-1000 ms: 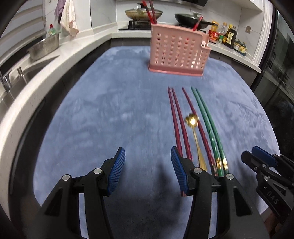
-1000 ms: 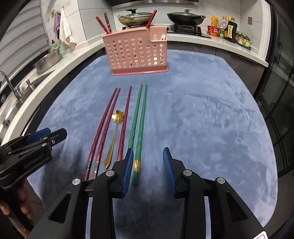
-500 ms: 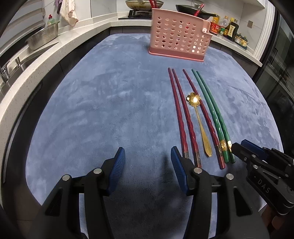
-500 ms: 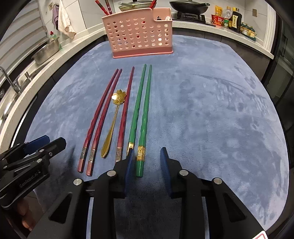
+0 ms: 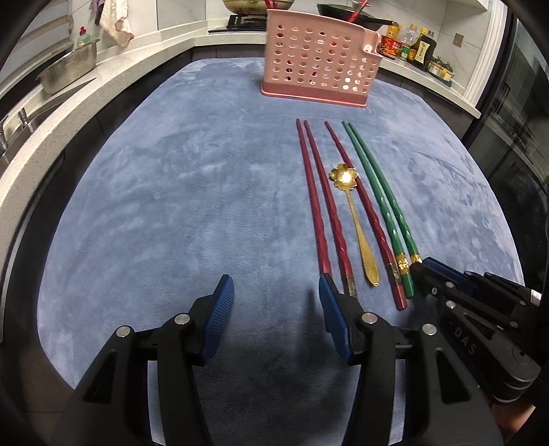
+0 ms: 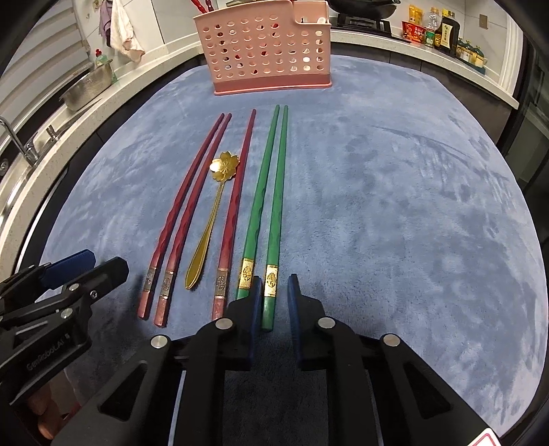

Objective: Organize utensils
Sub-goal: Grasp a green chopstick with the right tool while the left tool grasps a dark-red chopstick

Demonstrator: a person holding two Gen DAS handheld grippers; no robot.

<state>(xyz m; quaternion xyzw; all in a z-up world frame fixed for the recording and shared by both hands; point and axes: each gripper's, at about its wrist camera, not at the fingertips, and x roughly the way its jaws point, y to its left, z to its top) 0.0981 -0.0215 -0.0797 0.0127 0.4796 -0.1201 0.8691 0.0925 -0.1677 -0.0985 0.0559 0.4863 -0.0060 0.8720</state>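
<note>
Three dark red chopsticks (image 6: 178, 212), a gold flower-bowl spoon (image 6: 211, 219) and two green chopsticks (image 6: 274, 206) lie side by side on the blue mat (image 6: 394, 206). A pink perforated utensil holder (image 6: 267, 51) stands at the far end with red chopsticks in it. My right gripper (image 6: 272, 302) is low over the mat, its jaws narrowed around the near end of the right green chopstick, with small gaps on both sides. My left gripper (image 5: 276, 291) is open and empty, just left of the red chopsticks (image 5: 322, 212). The holder (image 5: 319, 58) shows there too.
A white counter runs round the mat, with a steel colander (image 5: 65, 68) and sink tap (image 6: 17, 140) at left. A stove with pans is behind the holder. Sauce bottles (image 6: 442, 31) stand at far right. A dark glass door is on the right.
Both grippers have pulled back and lowered toward the near ends of the utensils. The right gripper's jaws have narrowed around the right green chopstick's end. The left stays open.
</note>
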